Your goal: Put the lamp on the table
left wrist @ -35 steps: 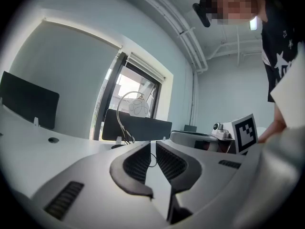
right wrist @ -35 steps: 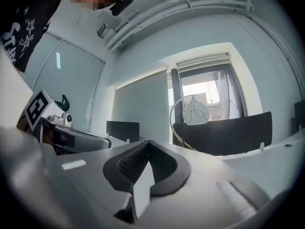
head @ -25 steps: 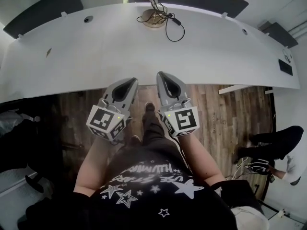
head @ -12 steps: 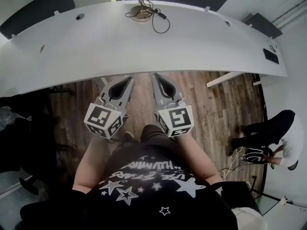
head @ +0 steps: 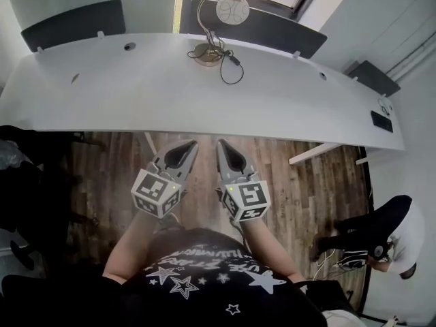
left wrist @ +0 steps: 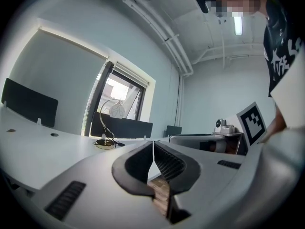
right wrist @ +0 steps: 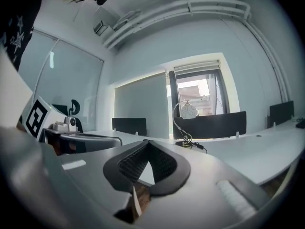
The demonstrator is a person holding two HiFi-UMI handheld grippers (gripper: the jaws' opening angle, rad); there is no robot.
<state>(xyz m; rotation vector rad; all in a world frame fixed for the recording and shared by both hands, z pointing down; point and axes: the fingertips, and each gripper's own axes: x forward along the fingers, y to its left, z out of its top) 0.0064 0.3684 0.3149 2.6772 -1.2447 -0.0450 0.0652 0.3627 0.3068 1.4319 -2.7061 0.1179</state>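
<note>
The lamp (head: 208, 52) stands on the white table (head: 122, 87) at 12 o'clock, near the far edge. Its round shade (head: 231, 8) arches above the base, and a black cable (head: 234, 73) loops beside it. Both tools hover side by side at 6 o'clock from the lamp, over the wooden floor (head: 306, 176), with their tips by the table's near edge. The left gripper (head: 190, 144) has its jaws pressed together on nothing, and so does the right gripper (head: 221, 144).

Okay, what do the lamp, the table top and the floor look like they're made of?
The lamp: the thin curved stem and round base look like brass-toned metal, slightly shiny; the round white head could be glass or plastic. The table: a smooth matte white surface, probably laminate. The floor: brown planks with visible grain, wood or wood-look.
</note>
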